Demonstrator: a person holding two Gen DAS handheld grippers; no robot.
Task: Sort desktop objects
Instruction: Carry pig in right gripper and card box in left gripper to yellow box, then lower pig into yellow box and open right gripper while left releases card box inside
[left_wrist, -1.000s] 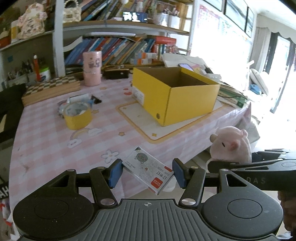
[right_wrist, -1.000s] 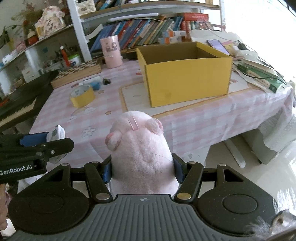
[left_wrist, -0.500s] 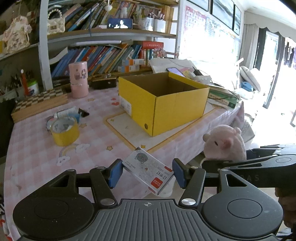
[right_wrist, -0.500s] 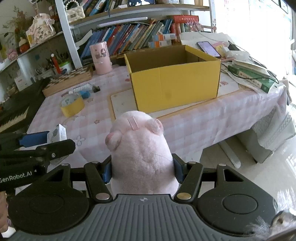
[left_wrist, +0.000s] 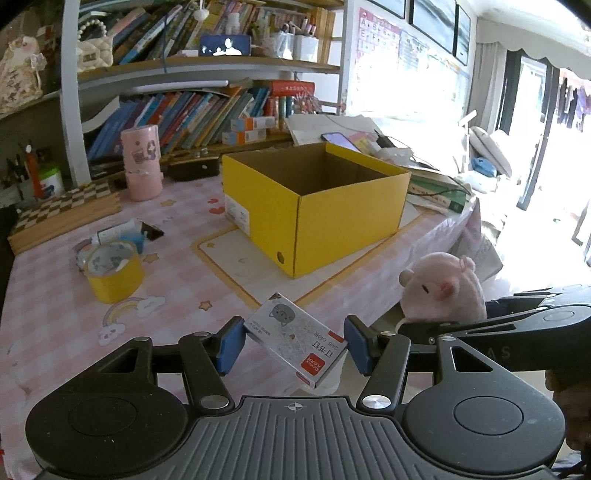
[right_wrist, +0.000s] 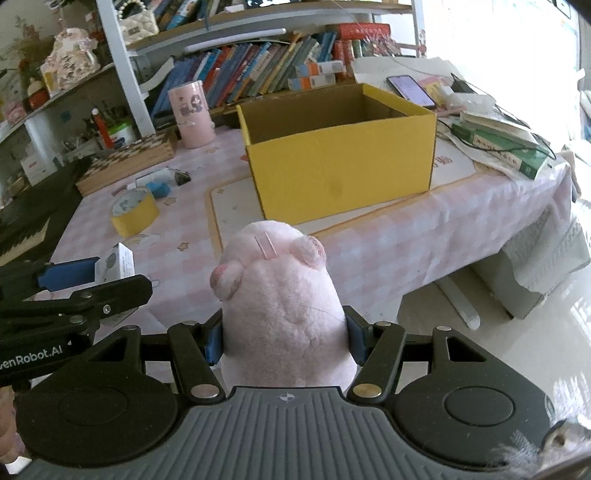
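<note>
The box (left_wrist: 317, 206) stands on the table (left_wrist: 177, 280), the tape roll (left_wrist: 112, 269) to its left.

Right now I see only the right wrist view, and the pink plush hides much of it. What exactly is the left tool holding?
Observer: The left tool is shut on a small card box, which sits askew between the pads and has a grey cat printed on top.
Operator: Which way does the plush face? I see only the back of its head.
Observer: The pink plush faces the left tool; its snout and one eye show in the left wrist view.
Operator: Is there any mark on the side of the yellow box that I cannot see?
Observer: Yes, the yellow box has a white label on its left side.
</note>
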